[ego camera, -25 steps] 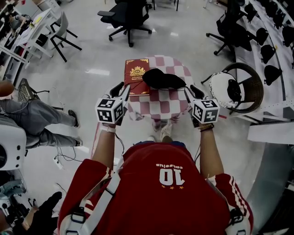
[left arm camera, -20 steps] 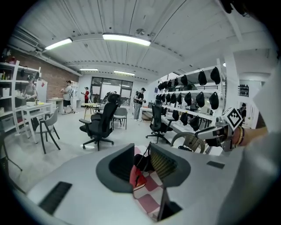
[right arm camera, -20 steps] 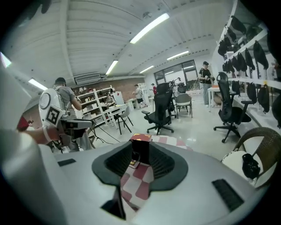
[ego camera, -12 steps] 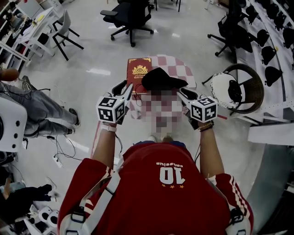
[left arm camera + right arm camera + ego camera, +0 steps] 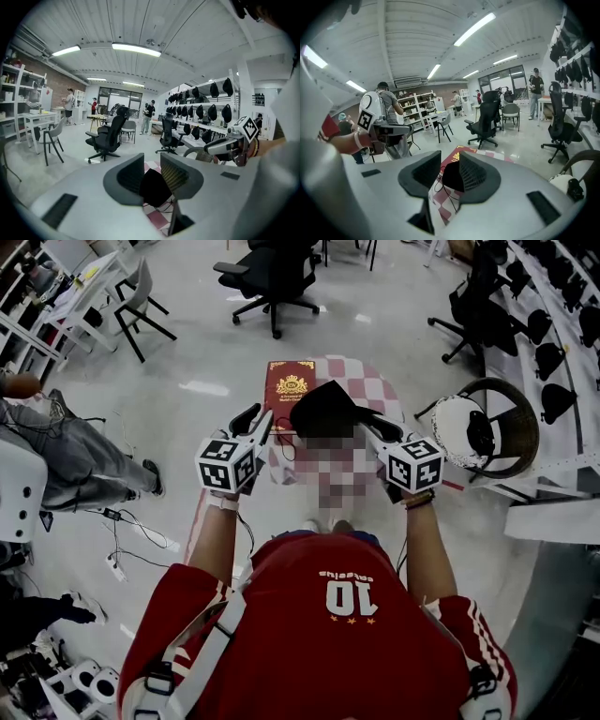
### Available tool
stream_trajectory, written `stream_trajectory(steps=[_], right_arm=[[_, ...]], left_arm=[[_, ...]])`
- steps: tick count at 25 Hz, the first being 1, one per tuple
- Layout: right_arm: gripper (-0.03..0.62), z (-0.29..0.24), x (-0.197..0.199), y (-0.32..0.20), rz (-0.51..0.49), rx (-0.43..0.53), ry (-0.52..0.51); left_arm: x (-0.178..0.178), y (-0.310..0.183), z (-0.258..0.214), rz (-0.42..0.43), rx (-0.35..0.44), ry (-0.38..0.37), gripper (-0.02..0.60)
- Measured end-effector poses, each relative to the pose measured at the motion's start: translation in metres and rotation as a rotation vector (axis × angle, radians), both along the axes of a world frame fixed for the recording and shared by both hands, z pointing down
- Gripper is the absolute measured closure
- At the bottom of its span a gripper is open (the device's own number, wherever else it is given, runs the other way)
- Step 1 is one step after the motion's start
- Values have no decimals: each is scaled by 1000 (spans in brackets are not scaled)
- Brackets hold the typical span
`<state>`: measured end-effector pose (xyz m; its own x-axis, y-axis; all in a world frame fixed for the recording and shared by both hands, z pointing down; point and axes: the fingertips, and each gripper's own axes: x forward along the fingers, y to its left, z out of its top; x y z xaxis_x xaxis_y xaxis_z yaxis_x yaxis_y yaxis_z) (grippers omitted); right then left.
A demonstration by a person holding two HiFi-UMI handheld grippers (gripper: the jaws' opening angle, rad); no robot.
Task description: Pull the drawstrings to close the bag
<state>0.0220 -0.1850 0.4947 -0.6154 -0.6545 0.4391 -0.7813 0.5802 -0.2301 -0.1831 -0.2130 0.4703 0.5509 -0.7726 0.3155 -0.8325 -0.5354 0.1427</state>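
A black drawstring bag (image 5: 328, 409) sits bulged up on a small round table (image 5: 377, 390) covered with a red and white check cloth. Its thin cord (image 5: 281, 442) trails off the left side onto the cloth. My left gripper (image 5: 257, 418) is left of the bag and a little apart from it, open. My right gripper (image 5: 372, 430) is at the bag's right edge, jaws slightly apart. Between the left gripper's (image 5: 152, 164) jaws the bag (image 5: 153, 187) shows farther off. In the right gripper view the bag (image 5: 451, 177) fills the gap of the right gripper (image 5: 450, 161), with loose cord (image 5: 443, 192) beside it.
A red book (image 5: 289, 390) with a gold crest lies on the table's far left. A wicker chair (image 5: 511, 427) with a white cushion stands to the right, a black office chair (image 5: 272, 273) beyond the table. A seated person (image 5: 66, 470) and floor cables (image 5: 131, 521) are at left.
The right gripper has moved in from the table's right side to the bag's edge. The bag has gone from lying flat to bulged and peaked. The left gripper has barely moved.
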Motion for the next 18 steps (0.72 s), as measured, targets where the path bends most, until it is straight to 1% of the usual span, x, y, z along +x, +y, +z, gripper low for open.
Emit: stream_trajectory(steps=[4, 10, 14, 18], right_arm=[[484, -25, 0, -2, 46, 71, -6], [484, -67, 12, -1, 158, 197, -30], [484, -98, 30, 2, 239, 295, 13], [484, -121, 47, 10, 306, 359, 38]], left_arm=[[-3, 0, -28, -5, 55, 23, 477], [-1, 4, -73, 2, 161, 56, 477], [3, 8, -103, 1, 242, 51, 477], [3, 11, -125, -26, 306, 54, 477]])
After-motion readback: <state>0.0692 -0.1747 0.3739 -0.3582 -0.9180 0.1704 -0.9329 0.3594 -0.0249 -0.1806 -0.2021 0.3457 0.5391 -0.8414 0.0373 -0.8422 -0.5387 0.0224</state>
